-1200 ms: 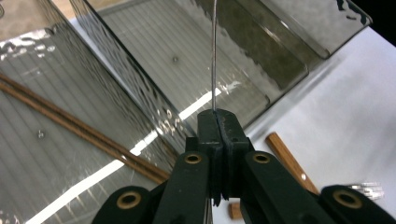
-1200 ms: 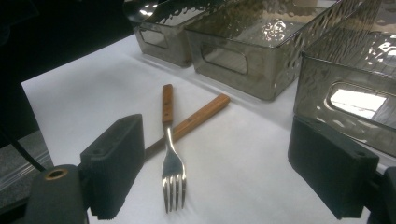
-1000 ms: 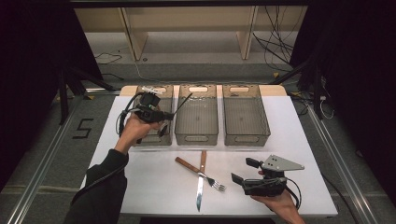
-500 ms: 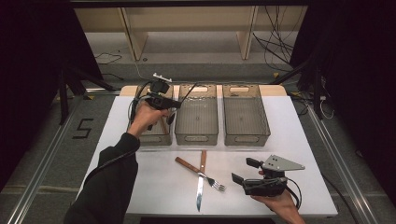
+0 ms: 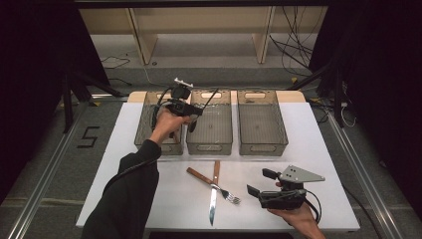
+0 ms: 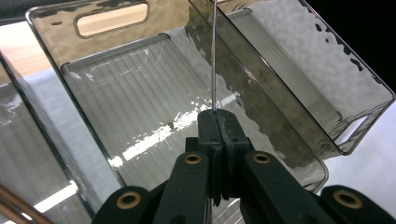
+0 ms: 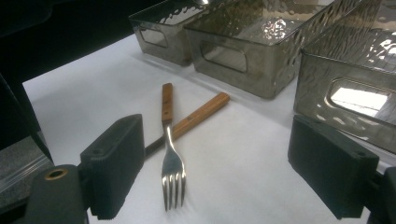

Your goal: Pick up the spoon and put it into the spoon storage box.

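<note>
My left gripper (image 5: 195,113) hangs over the divide between the left bin (image 5: 144,119) and the middle bin (image 5: 214,127). In the left gripper view its jaws (image 6: 217,114) are shut on a thin metal utensil (image 6: 214,60) seen edge-on; which kind I cannot tell. It reaches forward over the middle bin (image 6: 140,93). My right gripper (image 5: 260,182) rests low at the table's near right, open with nothing between its jaws (image 7: 229,172). A wooden-handled fork (image 7: 172,168) and knife (image 7: 205,112) lie crossed just ahead of it, the fork (image 5: 226,191) over the knife (image 5: 213,204).
Three translucent grey bins stand side by side at the back of the white table (image 5: 318,149); the right bin (image 5: 261,124) holds nothing I can see. A brown handle-like piece (image 6: 11,205) shows in the left bin. Shelving and cables sit beyond the table.
My left gripper has moved away from the person and to the right, from over the left bin toward the middle bin, still shut. The right gripper, fork and knife have stayed put.
</note>
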Motion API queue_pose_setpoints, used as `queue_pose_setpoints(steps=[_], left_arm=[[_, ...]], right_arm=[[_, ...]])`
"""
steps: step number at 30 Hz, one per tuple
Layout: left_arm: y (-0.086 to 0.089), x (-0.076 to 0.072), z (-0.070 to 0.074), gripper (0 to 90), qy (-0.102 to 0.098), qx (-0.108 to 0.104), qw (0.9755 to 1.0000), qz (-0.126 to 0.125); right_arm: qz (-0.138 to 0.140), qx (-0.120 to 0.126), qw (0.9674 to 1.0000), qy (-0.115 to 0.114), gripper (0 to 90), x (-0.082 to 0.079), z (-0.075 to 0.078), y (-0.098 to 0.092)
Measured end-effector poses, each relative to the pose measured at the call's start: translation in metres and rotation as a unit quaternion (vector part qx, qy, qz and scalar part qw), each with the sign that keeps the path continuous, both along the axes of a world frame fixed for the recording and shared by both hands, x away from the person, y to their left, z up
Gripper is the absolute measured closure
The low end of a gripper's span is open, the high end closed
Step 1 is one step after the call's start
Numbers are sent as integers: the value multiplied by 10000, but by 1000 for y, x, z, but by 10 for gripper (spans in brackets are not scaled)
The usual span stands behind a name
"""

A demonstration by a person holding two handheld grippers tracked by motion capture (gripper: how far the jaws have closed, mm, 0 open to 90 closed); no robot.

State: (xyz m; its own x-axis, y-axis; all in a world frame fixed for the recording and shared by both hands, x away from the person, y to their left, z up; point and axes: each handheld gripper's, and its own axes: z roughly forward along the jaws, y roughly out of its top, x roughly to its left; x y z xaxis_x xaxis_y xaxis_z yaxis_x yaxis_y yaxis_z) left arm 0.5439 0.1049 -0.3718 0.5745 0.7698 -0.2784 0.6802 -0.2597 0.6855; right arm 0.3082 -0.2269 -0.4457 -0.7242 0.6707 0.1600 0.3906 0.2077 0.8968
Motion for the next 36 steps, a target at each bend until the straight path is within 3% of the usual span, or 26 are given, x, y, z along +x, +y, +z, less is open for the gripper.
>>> queue_pose_setpoints(steps=[20, 33, 36], left_arm=[[-16, 3, -15, 890, 36, 43, 10000, 8], [-13, 5, -26, 877, 162, 28, 9998, 100], [-12, 7, -25, 722, 238, -92, 9996, 116]], right_arm=[[3, -13, 10000, -4, 195, -1, 0, 0], [-1, -14, 10000, -7, 195, 0, 1, -1], [2, -12, 10000, -11, 195, 0, 1, -1]])
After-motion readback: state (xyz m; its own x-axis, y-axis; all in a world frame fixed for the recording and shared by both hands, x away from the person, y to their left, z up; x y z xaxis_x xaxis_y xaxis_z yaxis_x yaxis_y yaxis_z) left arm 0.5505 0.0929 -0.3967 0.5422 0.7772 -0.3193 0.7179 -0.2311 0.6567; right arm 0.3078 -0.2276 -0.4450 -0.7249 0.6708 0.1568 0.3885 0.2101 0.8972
